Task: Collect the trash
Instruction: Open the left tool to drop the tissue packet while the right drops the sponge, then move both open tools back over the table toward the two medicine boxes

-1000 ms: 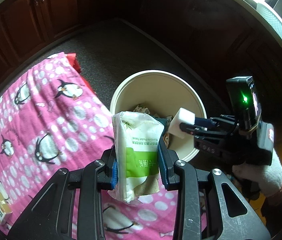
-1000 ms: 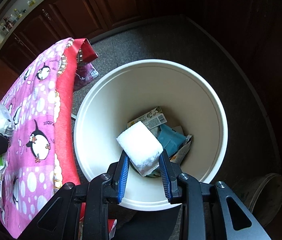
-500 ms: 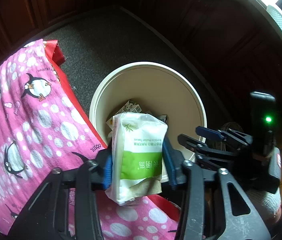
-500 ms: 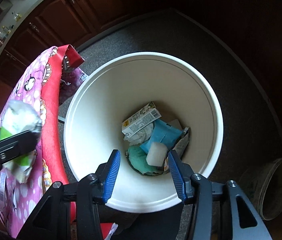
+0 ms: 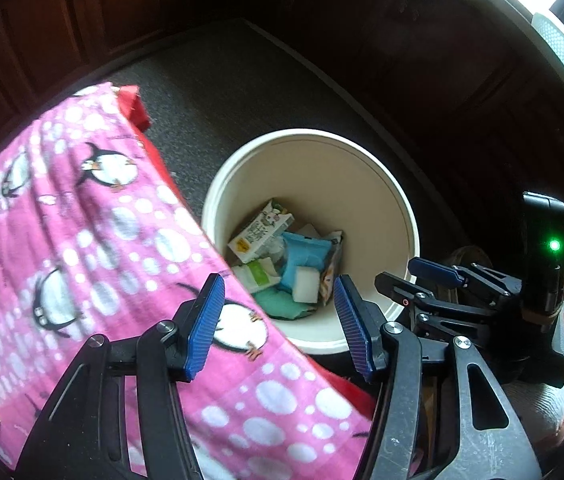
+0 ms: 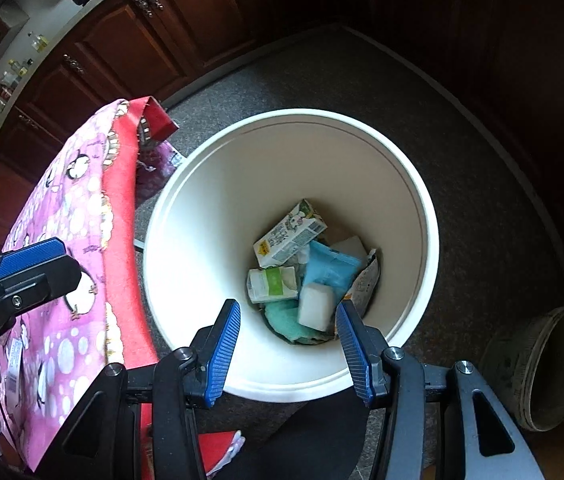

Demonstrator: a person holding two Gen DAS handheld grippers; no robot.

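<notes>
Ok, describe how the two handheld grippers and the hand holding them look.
Both the left gripper and right gripper have black slotted metal fingers with ribbed blue pads. The right one carries a black box with a green light. The hand wears a whitish knit glove.

Left wrist view looks down and forward from above the pink penguin cloth edge, white bucket ahead, right gripper visible at right. Right wrist view sits nearer, almost straight above the bucket, left gripper at its left edge. Both share the bucket interior, cloth, dark floor.
</notes>
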